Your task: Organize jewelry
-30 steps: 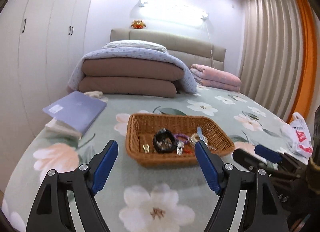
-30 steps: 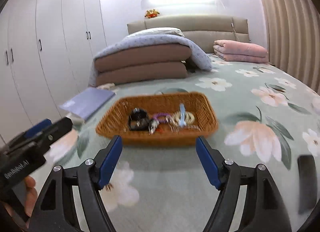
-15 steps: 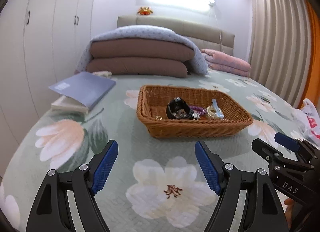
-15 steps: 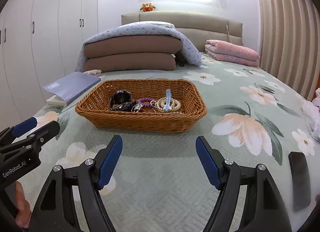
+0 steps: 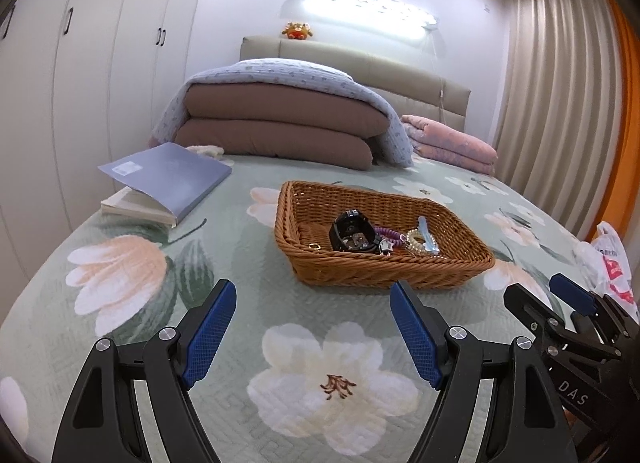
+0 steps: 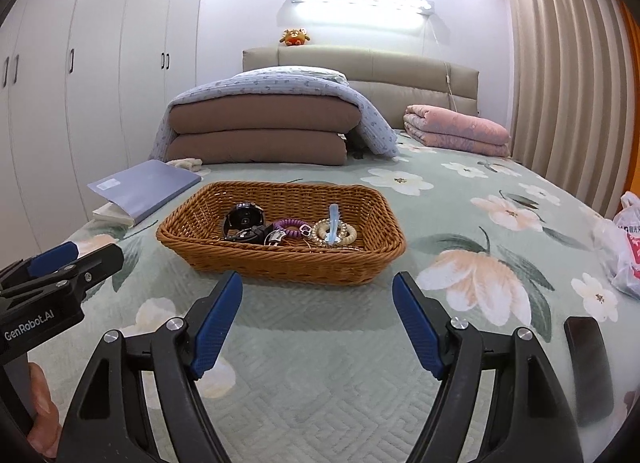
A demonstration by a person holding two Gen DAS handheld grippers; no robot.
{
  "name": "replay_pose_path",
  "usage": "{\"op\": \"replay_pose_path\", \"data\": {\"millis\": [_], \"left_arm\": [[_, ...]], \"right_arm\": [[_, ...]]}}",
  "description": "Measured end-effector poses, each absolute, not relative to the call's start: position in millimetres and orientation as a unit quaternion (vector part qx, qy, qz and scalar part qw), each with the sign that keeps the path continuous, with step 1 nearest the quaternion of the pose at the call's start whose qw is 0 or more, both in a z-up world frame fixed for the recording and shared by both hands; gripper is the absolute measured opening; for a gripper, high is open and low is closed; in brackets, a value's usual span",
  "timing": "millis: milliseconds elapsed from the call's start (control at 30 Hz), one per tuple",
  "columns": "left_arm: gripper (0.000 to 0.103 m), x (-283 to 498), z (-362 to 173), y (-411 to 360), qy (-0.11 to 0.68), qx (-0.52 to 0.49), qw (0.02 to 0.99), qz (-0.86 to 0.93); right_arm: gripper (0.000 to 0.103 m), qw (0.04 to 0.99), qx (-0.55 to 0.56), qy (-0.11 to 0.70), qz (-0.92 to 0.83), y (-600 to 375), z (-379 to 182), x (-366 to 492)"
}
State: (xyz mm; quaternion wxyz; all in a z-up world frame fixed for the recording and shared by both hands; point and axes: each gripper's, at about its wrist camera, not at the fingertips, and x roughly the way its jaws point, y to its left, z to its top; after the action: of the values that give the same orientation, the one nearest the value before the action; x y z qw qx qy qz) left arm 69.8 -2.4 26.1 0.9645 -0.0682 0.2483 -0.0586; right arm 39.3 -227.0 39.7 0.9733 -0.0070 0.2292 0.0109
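A wicker basket [image 5: 320, 269] [image 6: 280, 263] sits on the floral bedspread. In it lie a black watch [image 5: 352, 233] [image 6: 244, 219], a purple coil band [image 5: 386, 232] [image 6: 290, 225], a beaded bracelet [image 5: 416, 241] [image 6: 334, 232] with a light blue clip [image 6: 334, 221] on it, and a small gold ring [image 5: 315, 247]. My left gripper [image 5: 312, 327] is open and empty, short of the basket. My right gripper [image 6: 318, 327] is open and empty, also short of it. Each gripper shows at the edge of the other's view.
A blue folder on a book [image 5: 168, 177] [image 6: 144, 187] lies left of the basket. Folded quilts [image 5: 280, 123] and a pink blanket [image 6: 456, 131] are at the headboard. A plastic bag [image 5: 610, 259] [image 6: 628, 243] and a dark flat object [image 6: 588, 363] lie at the right.
Both grippers have pulled back and settled lower over the bedspread, so the basket sits farther ahead. Both stay open and empty.
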Motion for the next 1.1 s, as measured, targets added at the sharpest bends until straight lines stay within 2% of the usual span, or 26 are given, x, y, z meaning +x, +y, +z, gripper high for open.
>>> {"op": "replay_pose_path", "data": {"millis": [1100], "left_arm": [[0.08, 70.0, 24.4, -6.8, 0.254, -0.059, 0.963, -0.061]], "right_arm": [[0.08, 0.97, 0.007, 0.242, 0.016, -234.6, 37.0, 42.6]]}}
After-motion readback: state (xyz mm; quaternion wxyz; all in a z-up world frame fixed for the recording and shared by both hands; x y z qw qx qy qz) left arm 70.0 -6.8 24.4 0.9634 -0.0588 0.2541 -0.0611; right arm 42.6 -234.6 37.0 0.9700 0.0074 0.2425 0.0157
